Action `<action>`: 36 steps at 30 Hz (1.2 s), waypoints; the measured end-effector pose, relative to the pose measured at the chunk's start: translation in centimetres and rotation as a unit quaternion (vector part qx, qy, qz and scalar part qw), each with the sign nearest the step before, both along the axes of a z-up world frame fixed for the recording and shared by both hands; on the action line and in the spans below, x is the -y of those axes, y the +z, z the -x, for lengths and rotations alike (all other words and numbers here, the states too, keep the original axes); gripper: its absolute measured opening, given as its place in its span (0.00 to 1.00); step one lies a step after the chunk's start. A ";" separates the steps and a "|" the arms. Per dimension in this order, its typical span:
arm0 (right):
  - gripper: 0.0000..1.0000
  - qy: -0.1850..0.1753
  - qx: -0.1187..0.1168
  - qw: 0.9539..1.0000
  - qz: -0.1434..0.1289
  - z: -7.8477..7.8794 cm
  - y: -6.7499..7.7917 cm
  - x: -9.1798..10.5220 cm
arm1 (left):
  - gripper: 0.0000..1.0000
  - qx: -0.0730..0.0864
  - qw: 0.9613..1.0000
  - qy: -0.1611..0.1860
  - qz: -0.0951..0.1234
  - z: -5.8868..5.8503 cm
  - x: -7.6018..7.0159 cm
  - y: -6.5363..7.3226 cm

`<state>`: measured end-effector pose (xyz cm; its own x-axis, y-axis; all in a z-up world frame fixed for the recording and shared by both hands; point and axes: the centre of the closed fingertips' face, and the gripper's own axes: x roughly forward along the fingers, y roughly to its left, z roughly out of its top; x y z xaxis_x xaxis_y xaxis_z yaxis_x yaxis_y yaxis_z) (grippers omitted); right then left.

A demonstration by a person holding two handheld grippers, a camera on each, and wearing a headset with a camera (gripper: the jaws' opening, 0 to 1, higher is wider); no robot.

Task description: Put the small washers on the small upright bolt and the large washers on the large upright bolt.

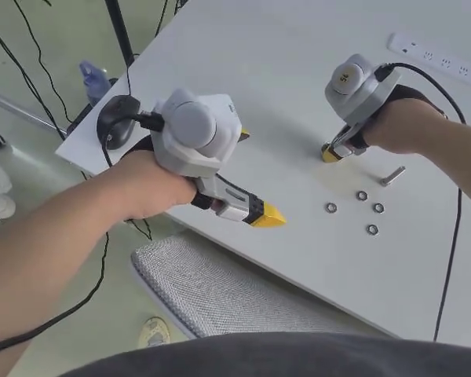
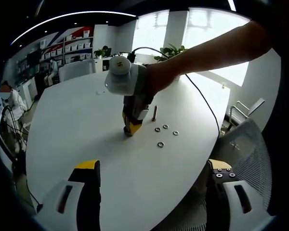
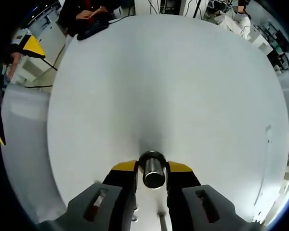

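Right gripper view: the right gripper (image 3: 153,166) has its two yellow-tipped fingers (image 3: 123,168) clamped on a thick dark metal cylinder, which seems to be the large bolt (image 3: 153,177). The bolt sits exactly between the two pads and touches both of them near the tips. Its round end is turned toward the camera. Beyond it lies the bare white table (image 3: 159,86).

In the head view the right gripper (image 1: 330,153) points down, and its yellow tip rests on the table top. The right hand (image 1: 400,126) holds it from the far right side.

Four washers (image 1: 362,195) lie flat on the table in a loose group, near the tip of the right gripper and on the side closer to the person. They do not touch each other. They look alike, and I cannot tell which are small and which are large. A small bolt (image 1: 392,175) lies on its side just beside the washers, below the right hand.

In the left gripper view the left gripper (image 2: 152,166) has its fingers (image 2: 86,166) wide apart, with nothing between them. It is well apart from the washers and faces them across the table. In the head view the left hand (image 1: 153,184) holds it at the near edge of the table, above a grey mesh chair seat (image 1: 212,290). A white power strip (image 1: 439,59) lies at the far edge.
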<state>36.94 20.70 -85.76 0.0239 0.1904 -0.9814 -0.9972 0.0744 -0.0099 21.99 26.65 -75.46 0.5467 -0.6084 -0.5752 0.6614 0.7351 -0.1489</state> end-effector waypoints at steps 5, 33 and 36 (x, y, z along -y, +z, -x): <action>0.23 0.005 0.000 1.000 0.001 0.1 0.0 -0.1 | 0.91 0.002 1.000 -0.002 0.000 0.0 0.0 0.2; 0.38 0.052 0.002 0.998 -0.022 0.4 2.7 -0.4 | 0.91 0.010 1.000 -0.003 -0.003 -0.4 0.3 0.9; 0.38 0.054 0.005 0.998 -0.025 0.4 3.3 -0.4 | 0.91 0.010 1.000 -0.004 -0.004 -0.4 0.4 1.0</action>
